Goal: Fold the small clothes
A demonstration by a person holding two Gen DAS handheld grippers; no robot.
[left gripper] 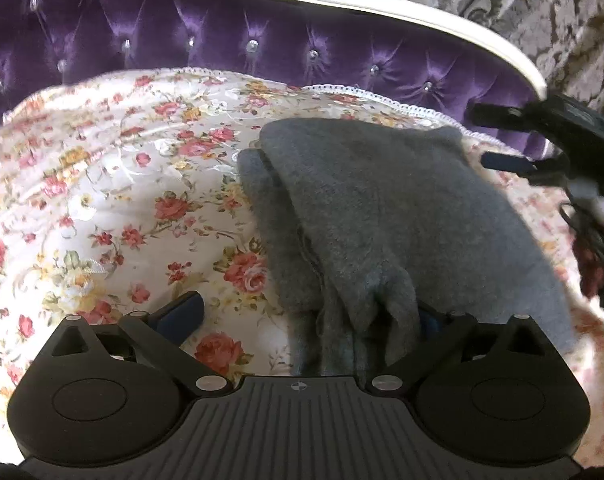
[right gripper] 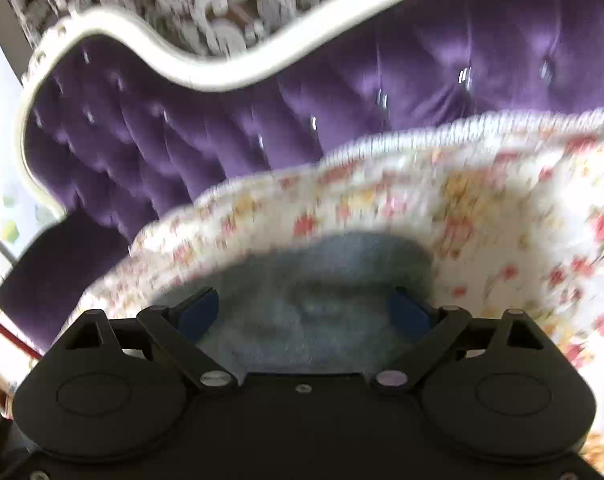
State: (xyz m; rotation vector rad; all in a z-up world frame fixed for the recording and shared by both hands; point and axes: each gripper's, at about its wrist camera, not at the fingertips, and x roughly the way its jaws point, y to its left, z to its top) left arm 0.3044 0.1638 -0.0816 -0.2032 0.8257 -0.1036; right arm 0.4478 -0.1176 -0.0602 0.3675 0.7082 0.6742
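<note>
Both sets of jaws stand wide apart and grip nothing: the left gripper (left gripper: 302,316) has the near corner of the grey fuzzy knitted garment (left gripper: 365,216) draped loose between its fingers at lower centre, and the right gripper (right gripper: 303,314) hangs over the same cloth. The garment lies doubled in layers right of centre, so a fold looks done; further folds or smoothing probably remain. Beneath it spreads a cream rose-print bedspread (left gripper: 114,184), backed by a purple tufted velvet headboard (left gripper: 230,28) at the top.
</note>
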